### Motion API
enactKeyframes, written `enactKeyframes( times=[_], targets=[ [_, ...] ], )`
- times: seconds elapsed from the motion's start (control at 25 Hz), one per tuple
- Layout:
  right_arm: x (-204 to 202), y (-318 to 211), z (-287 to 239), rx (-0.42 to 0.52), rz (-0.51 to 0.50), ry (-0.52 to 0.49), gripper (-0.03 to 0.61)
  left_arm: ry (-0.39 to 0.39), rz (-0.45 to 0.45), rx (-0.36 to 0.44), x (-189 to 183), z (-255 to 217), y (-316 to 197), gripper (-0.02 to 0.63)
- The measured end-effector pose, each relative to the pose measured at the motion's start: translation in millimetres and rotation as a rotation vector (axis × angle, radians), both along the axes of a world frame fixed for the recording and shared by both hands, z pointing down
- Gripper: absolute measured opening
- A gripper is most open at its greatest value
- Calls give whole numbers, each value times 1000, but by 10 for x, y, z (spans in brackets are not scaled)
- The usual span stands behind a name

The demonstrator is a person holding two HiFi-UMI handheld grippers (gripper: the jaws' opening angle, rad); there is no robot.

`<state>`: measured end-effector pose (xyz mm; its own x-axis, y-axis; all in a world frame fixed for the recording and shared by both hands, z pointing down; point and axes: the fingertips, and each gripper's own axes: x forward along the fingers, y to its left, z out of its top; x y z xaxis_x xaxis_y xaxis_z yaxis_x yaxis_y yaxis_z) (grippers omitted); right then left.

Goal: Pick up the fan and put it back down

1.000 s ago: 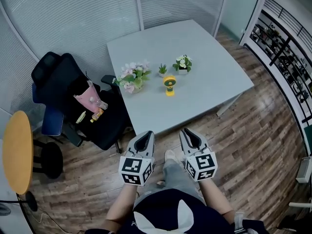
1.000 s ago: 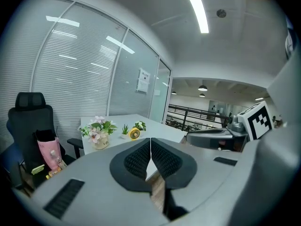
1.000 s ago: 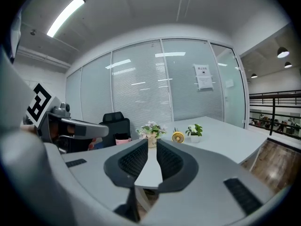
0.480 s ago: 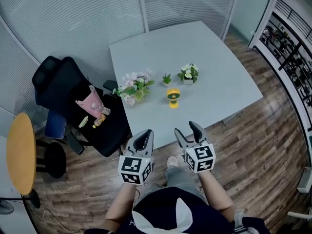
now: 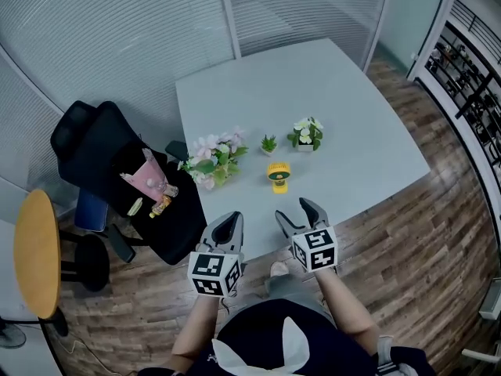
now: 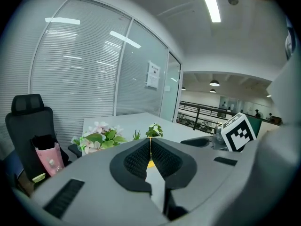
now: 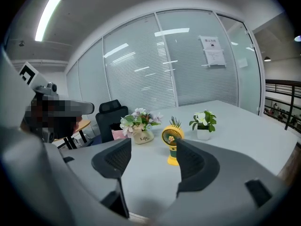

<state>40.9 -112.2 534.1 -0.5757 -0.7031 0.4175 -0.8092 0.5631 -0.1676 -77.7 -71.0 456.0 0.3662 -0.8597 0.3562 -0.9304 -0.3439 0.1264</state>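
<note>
Now you're on the approach: your right tongs (image 5: 293,210) have just been opening, wide and empty, left tongs (image 5: 227,224) closed, and the fan (image 5: 277,175) stands on the surface (image 5: 313,92) ahead, so next straddle it.

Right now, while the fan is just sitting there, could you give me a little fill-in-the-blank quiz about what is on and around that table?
1. The small fan on the table is ___ in colour.
2. The fan stands ___ on its base, not lying on its side.
3. In the head view, the pink-and-white flowers stand to the ___ of the fan.
4. The office chair beside the table is ___ in colour.

Missing words: yellow; upright; left; black.
</note>
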Motion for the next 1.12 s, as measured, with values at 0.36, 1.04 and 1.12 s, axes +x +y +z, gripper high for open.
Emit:
enactKeyframes(
  times=[0.36, 1.04, 1.12],
  targets=[
    [-71, -457, 475, -88, -63, 60, 295, 3, -65, -46, -115, 199, -294, 23],
    [-219, -1134, 1314, -205, -27, 154, 283, -15, -128, -89, -288, 356, -405, 23],
    [-236, -1199, 1374, -209, -16, 168, 276, -19, -128, -97, -289, 376, -409, 23]
  ],
)
